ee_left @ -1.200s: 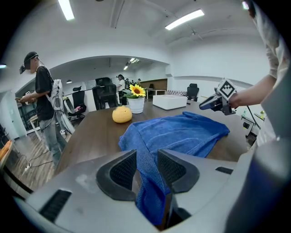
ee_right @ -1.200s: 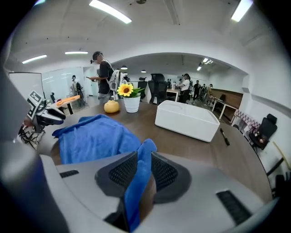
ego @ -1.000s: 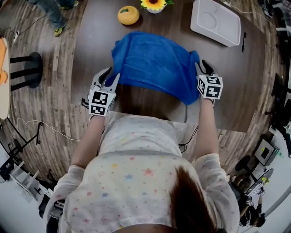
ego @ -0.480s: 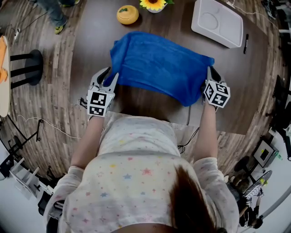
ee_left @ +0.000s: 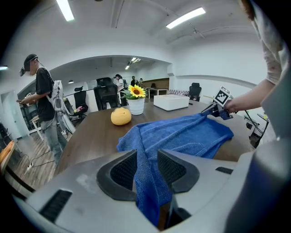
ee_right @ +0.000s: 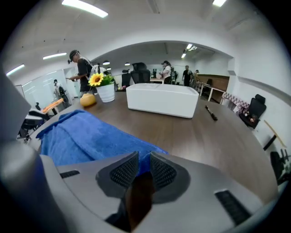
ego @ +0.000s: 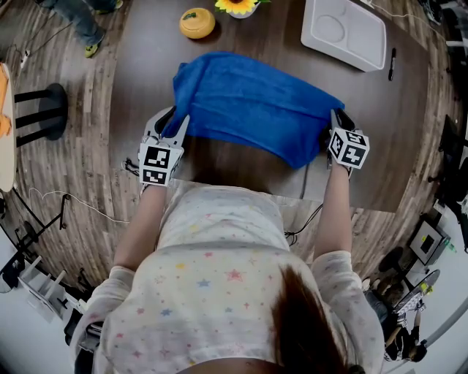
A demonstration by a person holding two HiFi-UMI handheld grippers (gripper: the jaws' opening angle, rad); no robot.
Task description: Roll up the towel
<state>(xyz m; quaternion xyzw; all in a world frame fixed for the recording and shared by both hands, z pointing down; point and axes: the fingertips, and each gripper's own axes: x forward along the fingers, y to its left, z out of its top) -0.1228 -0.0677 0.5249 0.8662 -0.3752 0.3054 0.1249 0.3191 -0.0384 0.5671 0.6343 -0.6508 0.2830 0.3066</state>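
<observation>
A blue towel (ego: 252, 106) lies spread on the dark wooden table (ego: 146, 66), stretched between my two grippers. My left gripper (ego: 175, 120) is shut on the towel's near left corner; in the left gripper view the blue towel (ee_left: 182, 134) runs down between the jaws of the left gripper (ee_left: 146, 170). My right gripper (ego: 334, 117) is shut on the towel's right corner; in the right gripper view the towel (ee_right: 86, 136) reaches in between the nearly closed jaws of the right gripper (ee_right: 144, 169).
A yellow round object (ego: 198, 23) and a sunflower pot (ego: 239, 7) stand at the table's far side. A white tray (ego: 344, 33) and a black pen (ego: 393, 64) lie far right. A black stool (ego: 40, 106) stands on the floor at left. A person (ee_left: 43, 100) stands beyond the table.
My right gripper has pulled the towel's right corner outward to the right, so the towel is now spread wider and flatter. The left gripper has stayed about where it was.
</observation>
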